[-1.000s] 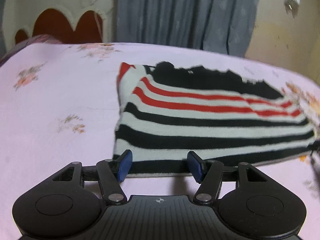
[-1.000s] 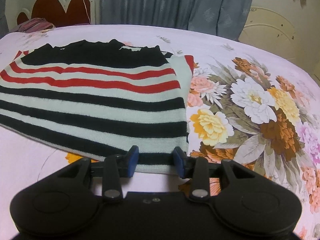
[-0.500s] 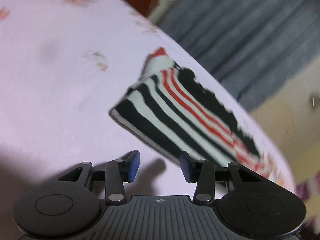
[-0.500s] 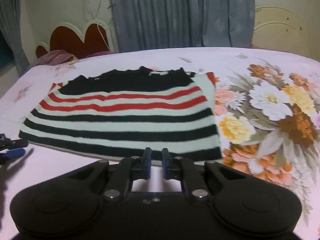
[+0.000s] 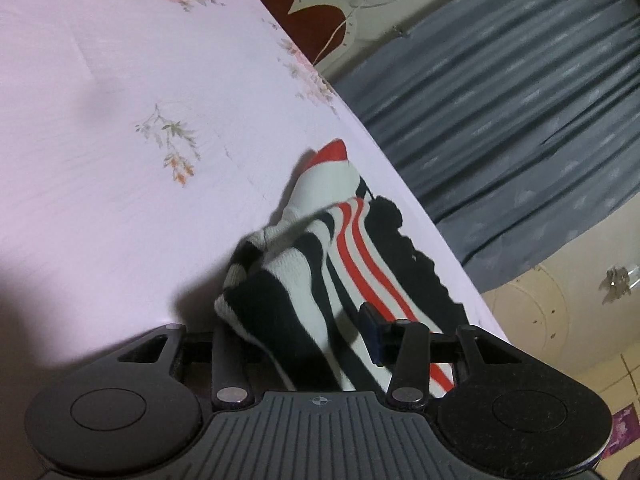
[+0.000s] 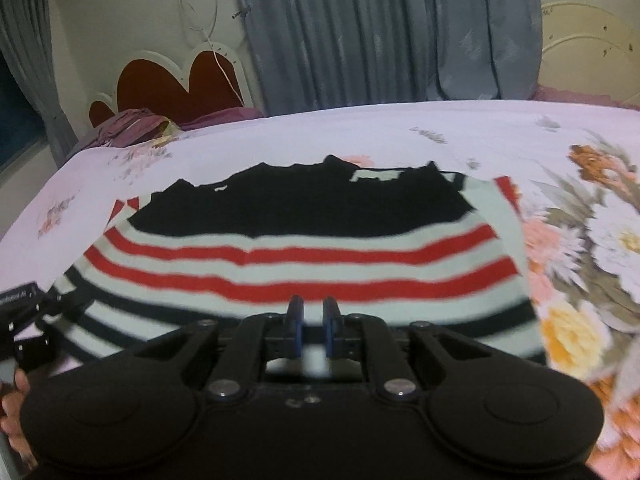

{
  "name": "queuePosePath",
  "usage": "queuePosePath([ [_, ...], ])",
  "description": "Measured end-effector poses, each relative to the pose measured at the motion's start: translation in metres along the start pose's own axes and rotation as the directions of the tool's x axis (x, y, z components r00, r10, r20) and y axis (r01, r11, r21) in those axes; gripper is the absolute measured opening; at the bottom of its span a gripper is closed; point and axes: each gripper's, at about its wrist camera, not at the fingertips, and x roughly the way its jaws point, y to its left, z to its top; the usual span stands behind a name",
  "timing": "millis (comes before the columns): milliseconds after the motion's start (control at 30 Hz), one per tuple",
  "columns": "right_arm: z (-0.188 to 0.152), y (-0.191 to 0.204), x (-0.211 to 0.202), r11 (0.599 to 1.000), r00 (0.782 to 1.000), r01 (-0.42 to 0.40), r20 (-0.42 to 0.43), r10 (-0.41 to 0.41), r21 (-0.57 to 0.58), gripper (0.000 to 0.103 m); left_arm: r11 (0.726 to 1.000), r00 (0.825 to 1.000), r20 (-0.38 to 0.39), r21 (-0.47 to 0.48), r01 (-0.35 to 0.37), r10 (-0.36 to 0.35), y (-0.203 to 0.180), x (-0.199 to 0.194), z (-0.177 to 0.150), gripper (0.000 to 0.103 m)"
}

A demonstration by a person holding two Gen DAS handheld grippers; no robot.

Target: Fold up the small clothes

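Note:
A small striped sweater (image 6: 304, 256), black, white and red, lies on the pink bedsheet (image 6: 400, 136). In the left wrist view the sweater's near left corner (image 5: 288, 296) is bunched up between the fingers of my left gripper (image 5: 304, 332); one blue pad (image 5: 370, 332) shows, the other is hidden under the cloth. My right gripper (image 6: 313, 326) has its pads close together with the sweater's near hem between them, lifted slightly. The left gripper also shows at the left edge of the right wrist view (image 6: 24, 312).
Grey curtains (image 6: 380, 32) and a red heart-shaped headboard (image 6: 180, 80) stand behind the bed. A purple cloth pile (image 6: 132, 128) lies at the far left. Large floral print (image 6: 592, 280) covers the sheet to the right.
Both grippers moved forward onto the sweater's near hem. The right one closed on the hem. The left one tilted and now has the corner bunched between its fingers.

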Motion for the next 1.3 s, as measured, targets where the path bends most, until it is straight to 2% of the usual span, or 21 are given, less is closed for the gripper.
queuePosePath([
  [100, 0.012, 0.006, 0.017, 1.0, 1.0, -0.014, -0.007, 0.014, 0.009, 0.01, 0.999, 1.0, 0.002, -0.033, -0.001, 0.001, -0.001, 0.009, 0.008, 0.041],
  [200, 0.02, 0.018, 0.028, 0.999, 1.0, -0.028, -0.01, 0.028, -0.015, 0.01, 0.999, 1.0, -0.014, -0.048, -0.02, 0.019, -0.004, 0.021, 0.014, 0.024],
  [300, 0.026, 0.031, 0.038, 0.998, 0.999, -0.036, -0.02, 0.035, -0.053, 0.008, 0.999, 1.0, -0.012, -0.05, -0.006, 0.005, -0.003, 0.021, 0.015, 0.019],
  [433, 0.023, 0.045, 0.054, 0.99, 0.998, -0.01, -0.062, 0.001, -0.143, 0.004, 0.996, 0.999, 0.02, -0.07, 0.049, -0.048, -0.001, 0.008, 0.014, 0.018],
  [467, 0.018, 0.046, 0.065, 0.984, 0.993, 0.021, -0.107, -0.04, -0.176, 0.002, 0.997, 1.0, 0.004, -0.071, 0.024, -0.023, 0.001, 0.013, 0.014, 0.018],
  [500, 0.013, 0.046, 0.067, 0.98, 0.995, 0.027, -0.087, -0.045, -0.197, 0.001, 0.997, 1.0, -0.019, -0.079, -0.004, 0.003, 0.006, 0.018, 0.014, 0.018],
  [567, 0.013, 0.047, 0.064, 0.978, 0.995, 0.026, -0.086, -0.044, -0.209, 0.001, 0.995, 1.0, -0.026, -0.097, -0.001, -0.002, 0.007, 0.022, 0.016, 0.018],
  [633, 0.012, 0.044, 0.061, 0.98, 0.996, 0.017, -0.085, -0.035, -0.196, 0.001, 0.998, 1.0, -0.02, -0.058, -0.011, 0.01, -0.004, 0.019, 0.018, 0.017],
  [700, 0.011, 0.041, 0.059, 0.984, 0.996, 0.008, -0.082, -0.023, -0.18, 0.001, 1.0, 1.0, 0.002, -0.019, 0.012, -0.012, -0.019, 0.012, 0.02, 0.017],
  [833, 0.013, 0.033, 0.057, 0.986, 0.996, -0.03, -0.092, 0.014, -0.167, 0.001, 0.994, 0.997, 0.008, 0.086, 0.07, -0.071, -0.073, -0.002, 0.022, 0.017],
  [900, 0.021, 0.02, 0.054, 0.993, 0.993, -0.076, -0.101, 0.067, -0.087, 0.002, 0.984, 0.995, -0.005, 0.151, 0.095, -0.095, -0.11, -0.006, 0.02, 0.017],
  [933, 0.024, 0.009, 0.047, 0.995, 0.993, -0.091, -0.082, 0.088, -0.028, 0.005, 0.976, 0.994, -0.02, 0.187, 0.111, -0.109, -0.131, -0.006, 0.016, 0.017],
  [1067, 0.029, -0.053, 0.001, 0.984, 0.995, -0.101, 0.023, 0.098, 0.149, 0.005, 0.928, 0.987, -0.101, 0.34, 0.153, -0.126, -0.214, 0.002, -0.016, 0.017],
  [1167, 0.03, -0.107, -0.034, 0.962, 0.994, -0.081, 0.091, 0.059, 0.259, 0.005, 0.87, 0.982, -0.173, 0.47, 0.148, -0.073, -0.264, 0.02, -0.064, 0.018],
  [1200, 0.029, -0.124, -0.044, 0.952, 0.993, -0.072, 0.108, 0.042, 0.296, 0.009, 0.856, 0.978, -0.204, 0.497, 0.145, -0.047, -0.275, 0.029, -0.083, 0.018],
  [1233, 0.028, -0.145, -0.056, 0.938, 0.992, -0.065, 0.125, 0.023, 0.342, 0.015, 0.834, 0.97, -0.241, 0.535, 0.132, 0.001, -0.284, 0.042, -0.105, 0.027],
  [1267, 0.027, -0.161, -0.064, 0.925, 0.991, -0.064, 0.134, 0.014, 0.373, 0.021, 0.796, 0.958, -0.284, 0.59, 0.134, 0.049, -0.29, 0.057, -0.131, 0.04],
  [1300, 0.025, -0.178, -0.071, 0.909, 0.99, -0.068, 0.139, 0.011, 0.411, 0.034, 0.768, 0.937, -0.338, 0.622, 0.151, 0.091, -0.292, 0.071, -0.152, 0.066],
])
